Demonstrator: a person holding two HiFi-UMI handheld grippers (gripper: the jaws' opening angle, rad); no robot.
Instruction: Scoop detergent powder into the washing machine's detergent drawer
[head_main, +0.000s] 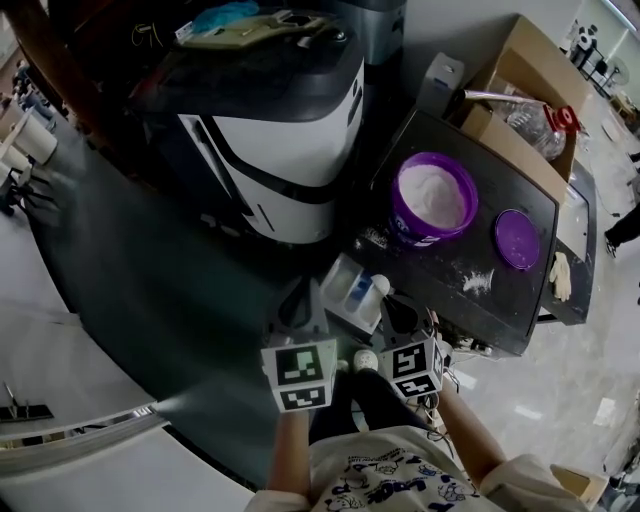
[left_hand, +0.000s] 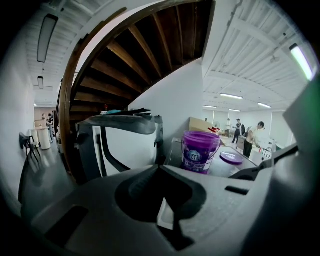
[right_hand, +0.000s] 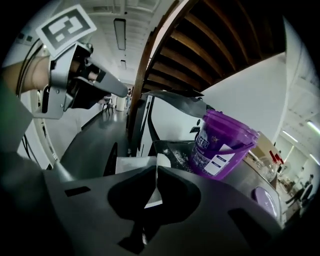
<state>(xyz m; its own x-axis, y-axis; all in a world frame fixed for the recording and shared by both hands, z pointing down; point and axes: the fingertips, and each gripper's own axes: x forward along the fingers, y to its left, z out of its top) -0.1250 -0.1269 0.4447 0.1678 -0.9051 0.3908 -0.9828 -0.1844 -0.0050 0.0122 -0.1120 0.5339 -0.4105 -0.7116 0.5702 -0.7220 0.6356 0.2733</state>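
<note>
Both hand-held grippers are clenched shut, jaw tips pressed together, and I can't make out anything pinched in either the left hand-held gripper (left_hand: 160, 168) or the right hand-held gripper (right_hand: 154, 168). The open purple tub (head_main: 433, 200) full of white powder sits on the dark desk (head_main: 500, 310). Its lid (head_main: 517, 238) lies just right of the tub, and there's some spilled powder (head_main: 478, 282) below it. The detergent drawer (head_main: 352, 290) is pulled out, down-left of the tub. Both hand-held grippers hover right by the drawer, and the washing machine (head_main: 280, 130) stands left of the tub.
</note>
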